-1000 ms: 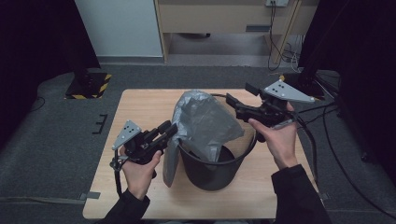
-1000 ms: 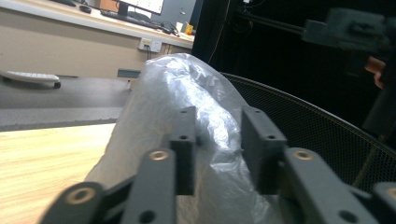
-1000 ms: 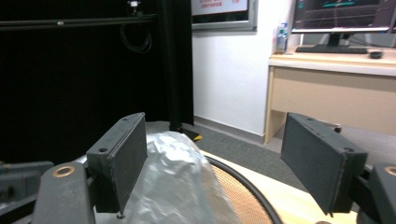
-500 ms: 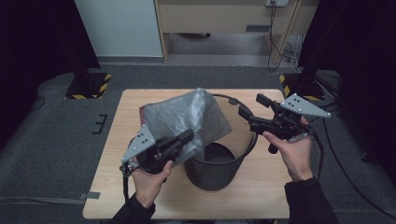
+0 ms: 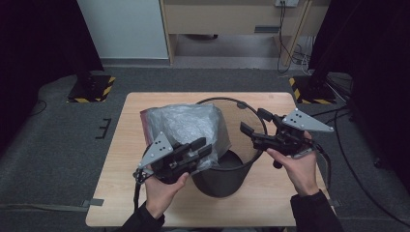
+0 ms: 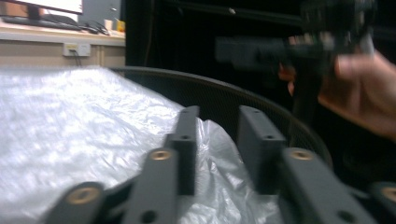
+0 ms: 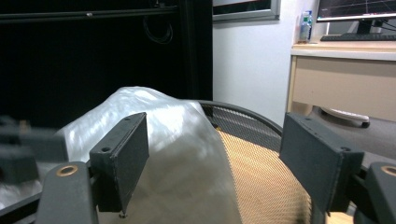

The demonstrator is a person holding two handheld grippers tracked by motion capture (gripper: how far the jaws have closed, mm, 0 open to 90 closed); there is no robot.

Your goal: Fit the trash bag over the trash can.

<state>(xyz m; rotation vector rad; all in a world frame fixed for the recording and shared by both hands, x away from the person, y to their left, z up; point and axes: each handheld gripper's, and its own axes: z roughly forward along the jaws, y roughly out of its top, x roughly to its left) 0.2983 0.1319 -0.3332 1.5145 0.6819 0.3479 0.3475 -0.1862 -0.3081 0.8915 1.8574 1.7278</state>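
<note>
- My left hand-held gripper [image 5: 202, 148] sits at the near left edge of the black mesh bin [image 5: 227, 174], pointing across it; its jaws have just been opening and now stand apart, released, with the clear plastic bag [image 5: 186, 126] lying between and under them but not pinched
- In the left gripper view the bag's crinkled film [image 6: 84, 140] spreads from the left side up to the two jaws, and the bin's dark rim [image 6: 261, 95] curves just behind it
- My right hand-held gripper [image 5: 250, 129] hovers over the right side of the bin's rim, jaws spread wide and holding nothing
- In the right gripper view the bag [image 7: 159, 140] bulges up between the jaws without touching either pad, with the bin's mesh wall [image 7: 261, 172] to its right
- The bag is draped over the left part of the bin's mouth, its bulk humped up and spilling outward onto the left rim; the right half of the mouth lies open
- The bin stands upright near the middle of the wooden surface [image 5: 121, 183], a little toward my side
- Beyond the surface I see grey carpet floor [image 5: 53, 145] and a pale cabinet [image 5: 232, 19] at the far wall
</note>
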